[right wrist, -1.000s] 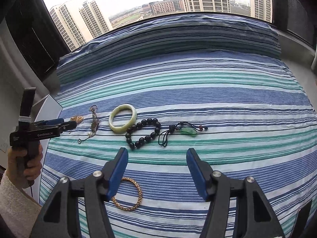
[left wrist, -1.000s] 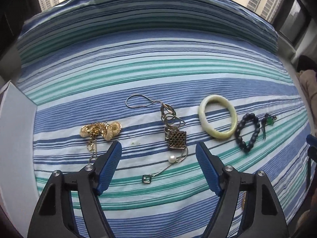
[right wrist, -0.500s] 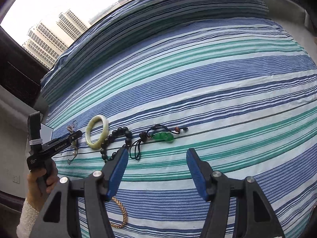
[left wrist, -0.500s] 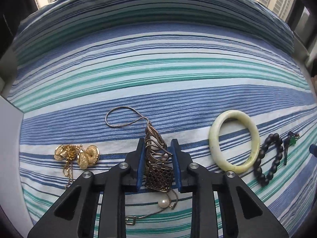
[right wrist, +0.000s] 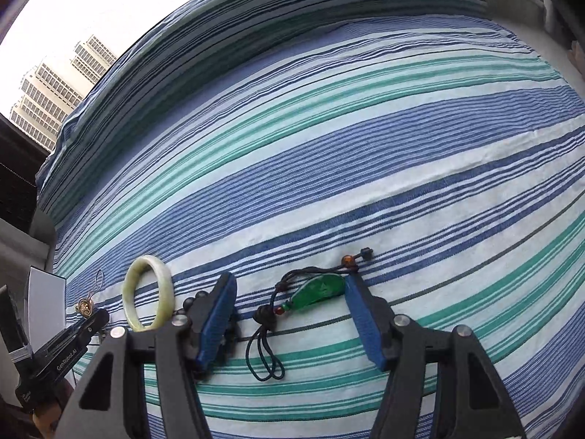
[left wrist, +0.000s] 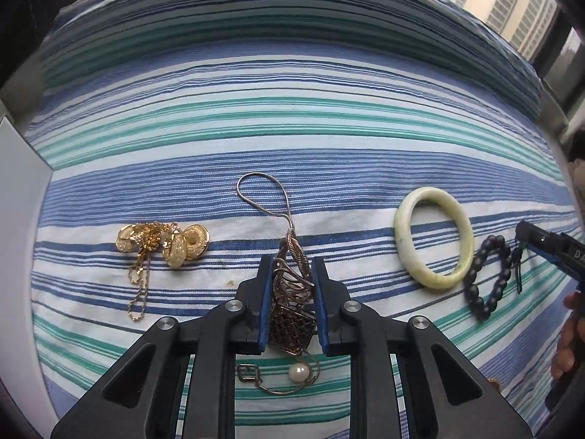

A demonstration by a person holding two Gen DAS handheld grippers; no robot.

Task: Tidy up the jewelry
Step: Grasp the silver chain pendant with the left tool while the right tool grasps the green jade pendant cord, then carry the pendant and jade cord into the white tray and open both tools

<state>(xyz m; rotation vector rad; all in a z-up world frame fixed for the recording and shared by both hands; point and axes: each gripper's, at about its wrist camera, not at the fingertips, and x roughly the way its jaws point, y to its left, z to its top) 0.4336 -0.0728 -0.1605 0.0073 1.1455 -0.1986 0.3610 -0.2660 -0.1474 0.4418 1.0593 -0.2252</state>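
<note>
Left gripper (left wrist: 291, 292) just clamped on one chain necklace (left wrist: 289, 285), right gripper (right wrist: 289, 314) spread around one green pendant (right wrist: 321, 292)

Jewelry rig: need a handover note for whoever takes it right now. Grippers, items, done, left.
Left gripper: jaws have just been closing on the bronze chain necklace; pads at the chain bundle, its square pendant and pearl still on the striped sheet.
Right gripper: open, straddling the green pendant on a black cord, not gripping.
Items: gold earrings and chain left of the necklace; pale jade bangle and dark bead bracelet to its right. All on the sheet.
Done: nothing visibly sorted.
Left: lift the necklace, close on the pendant, place every piece.
</note>
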